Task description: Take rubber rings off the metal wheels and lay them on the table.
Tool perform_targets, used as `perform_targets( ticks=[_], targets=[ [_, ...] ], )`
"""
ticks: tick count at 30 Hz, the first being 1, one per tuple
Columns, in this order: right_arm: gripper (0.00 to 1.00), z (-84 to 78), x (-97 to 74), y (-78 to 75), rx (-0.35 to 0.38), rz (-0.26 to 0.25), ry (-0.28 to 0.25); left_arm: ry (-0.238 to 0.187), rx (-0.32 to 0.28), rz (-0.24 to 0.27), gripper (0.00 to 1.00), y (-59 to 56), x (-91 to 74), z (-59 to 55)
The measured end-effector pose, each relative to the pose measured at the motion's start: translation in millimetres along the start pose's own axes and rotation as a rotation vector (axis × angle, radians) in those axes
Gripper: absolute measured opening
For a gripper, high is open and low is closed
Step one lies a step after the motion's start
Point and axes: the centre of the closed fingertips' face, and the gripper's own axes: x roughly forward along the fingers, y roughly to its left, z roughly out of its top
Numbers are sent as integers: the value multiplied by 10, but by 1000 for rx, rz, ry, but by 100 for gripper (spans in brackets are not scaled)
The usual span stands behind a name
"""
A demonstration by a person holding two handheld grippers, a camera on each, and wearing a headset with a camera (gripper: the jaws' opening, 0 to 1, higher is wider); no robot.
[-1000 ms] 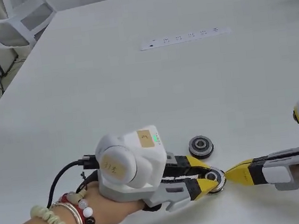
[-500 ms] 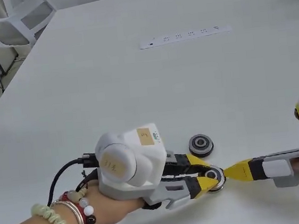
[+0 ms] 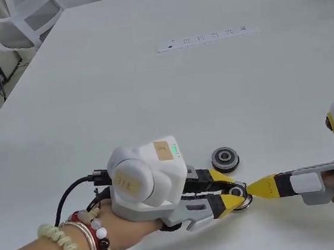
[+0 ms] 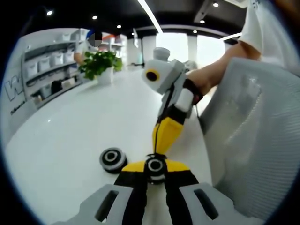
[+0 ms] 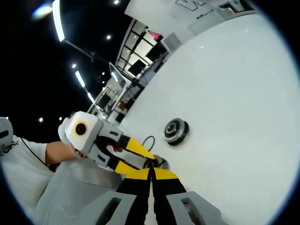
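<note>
Head view: the left hand-held gripper (image 3: 234, 194) is clenched on a metal wheel (image 3: 240, 191) lying on the white bench (image 3: 153, 102). The right hand-held gripper (image 3: 251, 189), jaws pressed together, touches that wheel's right edge. A second wheel (image 3: 225, 158), with its dark rubber ring (image 3: 215, 159) on, lies just behind the clamped wheel.

Left gripper view: the jaws grip the clamped wheel from both sides.

Right gripper view: the closed tips meet that wheel's rim. Whether they pinch anything cannot be told.
</note>
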Motion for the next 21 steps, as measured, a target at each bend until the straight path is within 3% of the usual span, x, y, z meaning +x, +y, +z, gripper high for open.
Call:
perform_targets(
  ticks=[21],
  targets=[
    [0,13,4,61,3,30,-16,2,5,-6,14,-5,-3,-1]
  ],
)
